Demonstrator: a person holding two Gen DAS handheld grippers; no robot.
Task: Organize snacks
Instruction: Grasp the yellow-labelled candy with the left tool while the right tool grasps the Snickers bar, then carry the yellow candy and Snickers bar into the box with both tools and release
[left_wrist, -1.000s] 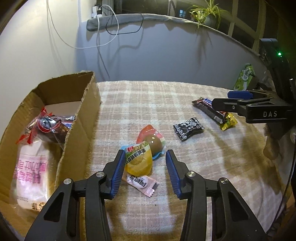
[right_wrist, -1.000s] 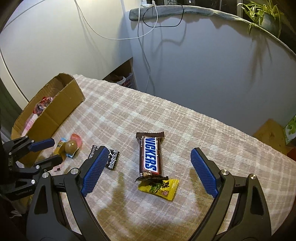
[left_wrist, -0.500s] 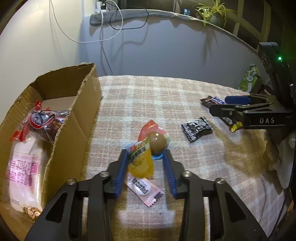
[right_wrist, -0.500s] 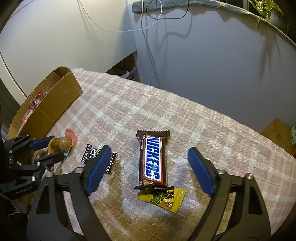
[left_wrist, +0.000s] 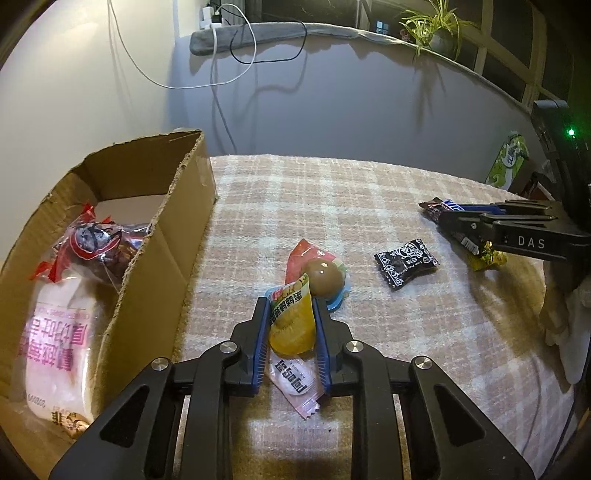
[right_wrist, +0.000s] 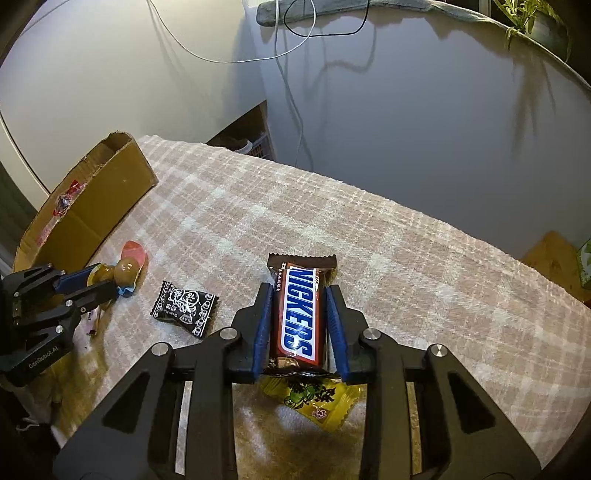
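My left gripper (left_wrist: 290, 304) is closing, its blue pads pressing a yellow snack packet (left_wrist: 291, 325). A brown egg snack (left_wrist: 325, 277) in red and blue wrap touches that packet's far end. A pink-white sachet (left_wrist: 295, 380) lies under the jaws. My right gripper (right_wrist: 300, 291) is closing too, pads against both long sides of a Snickers bar (right_wrist: 300, 314) lying on the checked cloth (right_wrist: 406, 258). A yellow candy (right_wrist: 314, 402) sits under the bar's near end. Between the two grippers lies a black candy packet (right_wrist: 184, 308). The cardboard box (left_wrist: 177, 258) stands at the left.
Inside the box are a bread bag (left_wrist: 55, 347) with pink print and a red-trimmed clear bag (left_wrist: 92, 243). A green packet (left_wrist: 509, 158) leans beyond the table's right edge. The wall stands close behind the table, with cables hanging on it.
Both grippers' jaws have closed in: the left from either side of the yellow packet onto it, the right from wide apart onto the Snickers bar. Neither hand has shifted much.
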